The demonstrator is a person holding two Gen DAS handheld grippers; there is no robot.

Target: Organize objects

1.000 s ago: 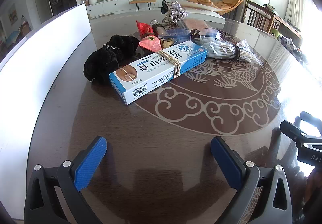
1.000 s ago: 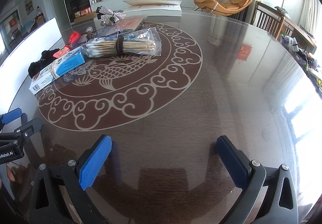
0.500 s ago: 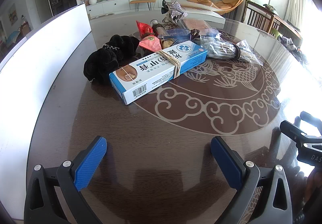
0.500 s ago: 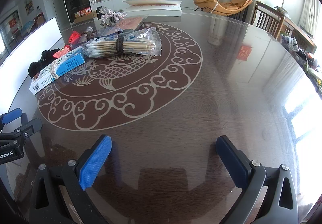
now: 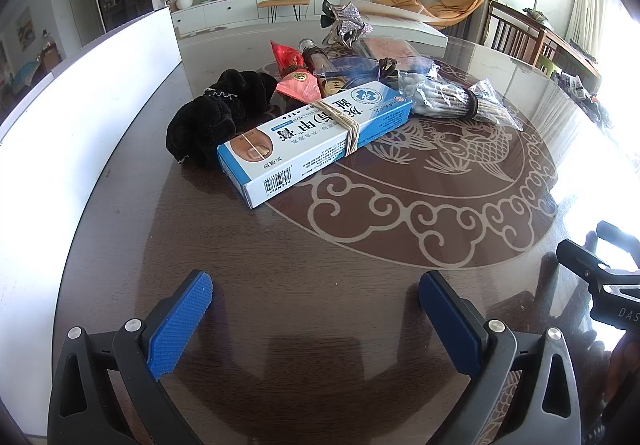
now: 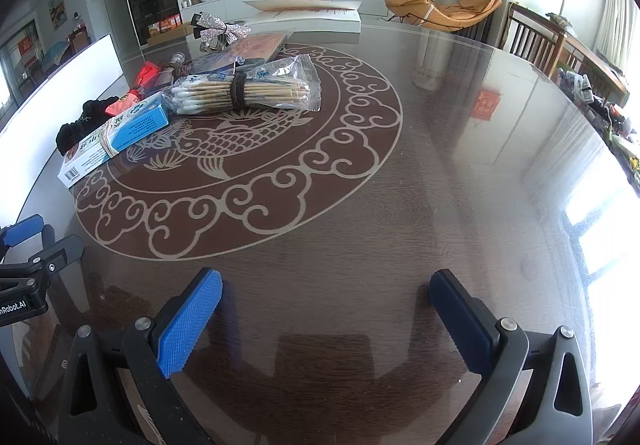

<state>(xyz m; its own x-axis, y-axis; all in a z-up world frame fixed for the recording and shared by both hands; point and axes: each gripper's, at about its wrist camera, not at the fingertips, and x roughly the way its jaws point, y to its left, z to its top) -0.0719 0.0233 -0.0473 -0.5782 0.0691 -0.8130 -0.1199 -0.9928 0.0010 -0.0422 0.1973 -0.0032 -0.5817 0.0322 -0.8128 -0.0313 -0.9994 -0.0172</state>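
While both grippers, left (image 5: 316, 311) and right (image 6: 326, 309), hover with fingers spread and empty, the nail-cream box (image 5: 316, 139) lies at 12 o'clock on the table (image 5: 320, 245).

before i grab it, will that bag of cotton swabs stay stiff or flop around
The bag of cotton swabs is probably fairly stiff mid-length, since a dark band cinches the sticks into one bundle. Its loose plastic end likely flops and crinkles. It looks light, and the film may be slippery.
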